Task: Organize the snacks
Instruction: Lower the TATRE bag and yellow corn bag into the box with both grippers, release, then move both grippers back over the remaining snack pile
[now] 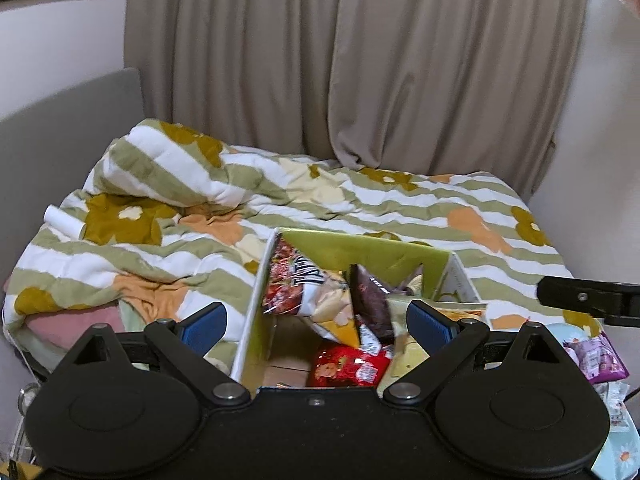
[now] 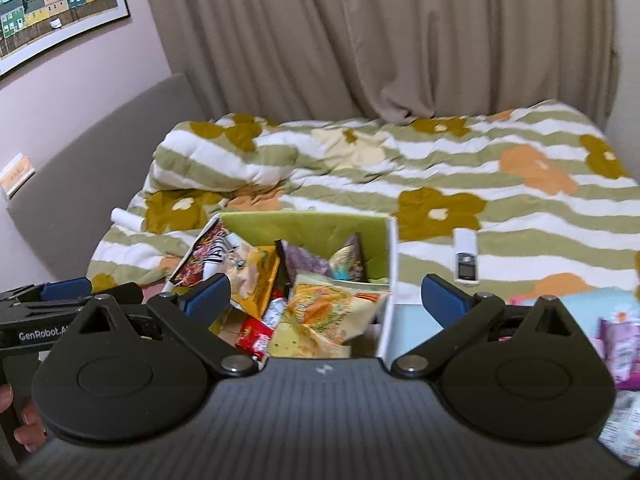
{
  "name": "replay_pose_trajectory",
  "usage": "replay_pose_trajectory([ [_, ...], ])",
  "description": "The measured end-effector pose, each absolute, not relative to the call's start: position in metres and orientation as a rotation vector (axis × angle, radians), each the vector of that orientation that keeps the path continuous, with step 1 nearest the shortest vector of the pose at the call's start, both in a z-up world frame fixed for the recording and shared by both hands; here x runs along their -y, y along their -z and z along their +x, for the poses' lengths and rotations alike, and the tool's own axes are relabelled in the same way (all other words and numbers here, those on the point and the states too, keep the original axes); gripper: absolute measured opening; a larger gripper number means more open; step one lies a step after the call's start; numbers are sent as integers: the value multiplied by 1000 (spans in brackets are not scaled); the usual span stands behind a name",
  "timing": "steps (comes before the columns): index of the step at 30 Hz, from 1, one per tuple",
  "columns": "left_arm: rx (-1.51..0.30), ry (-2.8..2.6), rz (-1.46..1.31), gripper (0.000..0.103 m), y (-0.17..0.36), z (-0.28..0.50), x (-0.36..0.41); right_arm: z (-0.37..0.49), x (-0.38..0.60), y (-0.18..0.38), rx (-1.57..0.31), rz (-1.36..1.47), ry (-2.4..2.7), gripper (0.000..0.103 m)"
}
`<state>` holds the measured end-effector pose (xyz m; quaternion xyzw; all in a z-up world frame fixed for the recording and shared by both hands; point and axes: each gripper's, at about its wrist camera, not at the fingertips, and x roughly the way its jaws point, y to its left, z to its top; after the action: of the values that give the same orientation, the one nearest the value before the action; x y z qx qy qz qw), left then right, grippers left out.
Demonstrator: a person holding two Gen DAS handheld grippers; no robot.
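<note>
Left gripper (image 1: pixel 316 322) & right gripper (image 2: pixel 326 300) are both hovering spread wide, holding nothing, just above green box (image 2: pixel 308 224) w/ snack bags (image 2: pixel 320 312) sitting on floral blanket (image 2: pixel 520 208).

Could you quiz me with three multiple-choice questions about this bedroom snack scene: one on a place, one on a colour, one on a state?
1. Where does the snack box sit?
A. on the bed
B. on a shelf
C. on the floor

2. What colour is the box's inside?
A. blue
B. yellow-green
C. black

3. How are the two hand-held grippers?
A. both open, holding nothing
B. both clamped on packets
C. one holds a remote

Answers:
1 A, the flowered bedcover surrounds it.
2 B, its inner back wall shows yellow-green.
3 A, the left hand-held gripper and right hand-held gripper show fingers spread with nothing between.
</note>
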<state>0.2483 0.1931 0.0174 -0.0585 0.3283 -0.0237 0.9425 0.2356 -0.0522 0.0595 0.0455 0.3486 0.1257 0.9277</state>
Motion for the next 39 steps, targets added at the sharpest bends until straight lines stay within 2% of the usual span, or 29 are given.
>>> replay_pose_trajectory([
  [9, -585, 66, -62, 98, -43, 219, -146, 196, 111, -89, -633, 70, -169, 103],
  [20, -537, 54, -20, 98, -57, 179, -51, 159, 217, -93, -597, 75, -110, 103],
  [31, -591, 64, 20, 98, -29, 157, 27, 145, 299, -60, -674, 100, -80, 103],
  [39, -659, 152, 110, 98, 9, 156, 73, 150, 338, -16, -781, 149, -57, 103],
])
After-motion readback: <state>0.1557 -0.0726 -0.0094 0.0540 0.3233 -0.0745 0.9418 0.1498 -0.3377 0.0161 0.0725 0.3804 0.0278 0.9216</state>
